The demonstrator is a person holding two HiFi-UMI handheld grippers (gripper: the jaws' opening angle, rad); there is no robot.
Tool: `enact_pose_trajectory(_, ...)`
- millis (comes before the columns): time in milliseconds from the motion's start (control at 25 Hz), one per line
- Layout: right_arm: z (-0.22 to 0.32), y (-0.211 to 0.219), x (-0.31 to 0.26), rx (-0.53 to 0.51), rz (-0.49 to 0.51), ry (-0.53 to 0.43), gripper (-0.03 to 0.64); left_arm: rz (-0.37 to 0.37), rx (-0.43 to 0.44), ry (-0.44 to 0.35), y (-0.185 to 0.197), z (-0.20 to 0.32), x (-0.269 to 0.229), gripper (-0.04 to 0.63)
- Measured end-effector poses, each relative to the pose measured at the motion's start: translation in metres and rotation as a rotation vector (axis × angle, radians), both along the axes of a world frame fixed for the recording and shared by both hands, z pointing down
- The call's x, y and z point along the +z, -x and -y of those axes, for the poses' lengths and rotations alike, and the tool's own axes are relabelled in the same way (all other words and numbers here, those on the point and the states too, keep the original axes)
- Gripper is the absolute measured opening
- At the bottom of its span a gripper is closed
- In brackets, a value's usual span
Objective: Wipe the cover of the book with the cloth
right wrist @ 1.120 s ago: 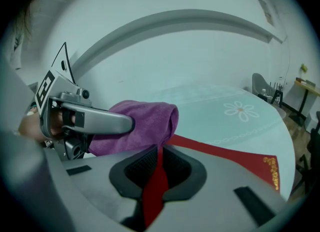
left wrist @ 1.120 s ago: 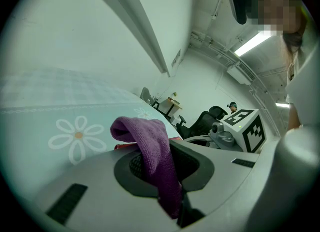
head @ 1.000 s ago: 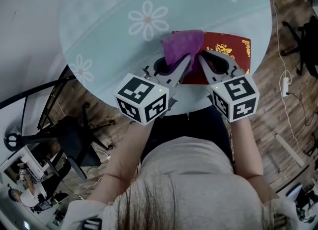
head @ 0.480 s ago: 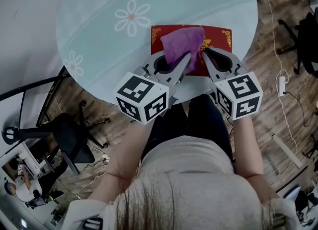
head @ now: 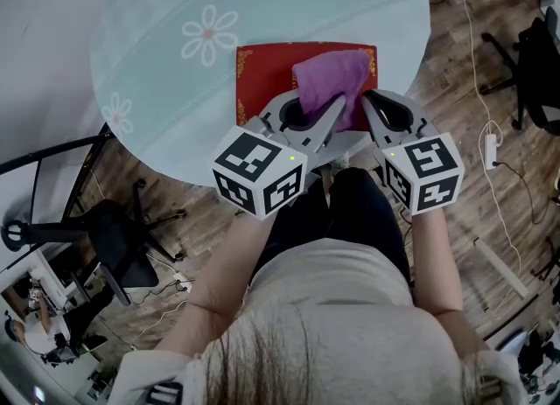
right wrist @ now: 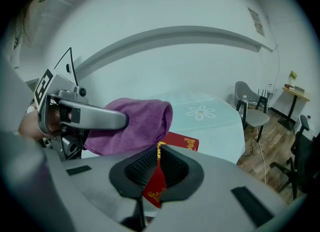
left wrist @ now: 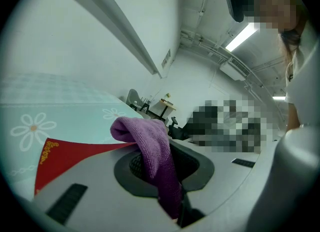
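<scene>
A red book [head: 262, 80] with gold corner patterns lies on the round teal table [head: 157, 97] near its front edge. A purple cloth [head: 332, 80] rests on the right part of the cover. My left gripper [head: 339, 102] is shut on the cloth [left wrist: 150, 141], which hangs out from between its jaws; the red cover [left wrist: 75, 153] shows just beyond. My right gripper [head: 368, 97] sits at the book's near right corner. In the right gripper view its jaws [right wrist: 157, 171] are shut on the red book's edge [right wrist: 177, 141], with the cloth [right wrist: 135, 123] and the left gripper's finger [right wrist: 85, 116] to the left.
The tablecloth carries white daisy prints [head: 208, 34]. A black office chair [head: 122, 237] stands on the wooden floor at the left. A power strip with cable [head: 490, 145] lies on the floor at the right. A grey chair [right wrist: 250, 108] stands beyond the table.
The left gripper has dragged the purple cloth across the cover, from the book's left end to its right part. The right gripper has stayed at the book's near right corner.
</scene>
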State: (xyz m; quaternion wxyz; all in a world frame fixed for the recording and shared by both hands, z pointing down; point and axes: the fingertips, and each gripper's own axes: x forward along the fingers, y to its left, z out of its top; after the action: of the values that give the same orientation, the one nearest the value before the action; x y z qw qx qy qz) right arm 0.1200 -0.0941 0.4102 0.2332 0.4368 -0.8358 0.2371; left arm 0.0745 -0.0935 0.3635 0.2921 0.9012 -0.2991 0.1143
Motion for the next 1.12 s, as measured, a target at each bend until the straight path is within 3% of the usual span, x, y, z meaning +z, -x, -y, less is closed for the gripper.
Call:
enact_pose_trajectory(600, -0.012, -0.053, 0.014, 0.019, 0.014, 0.032, 0.025, -0.017, 0.031, 0.063, -0.060, -0.014, 0.018, 0.063)
enact_pose_trajectory(1120, -0.022, -0.055, 0.040, -0.046, -0.003, 0.106, 0.025, 0.028, 0.005, 0.163, -0.065, -0.019, 0.058, 0.063)
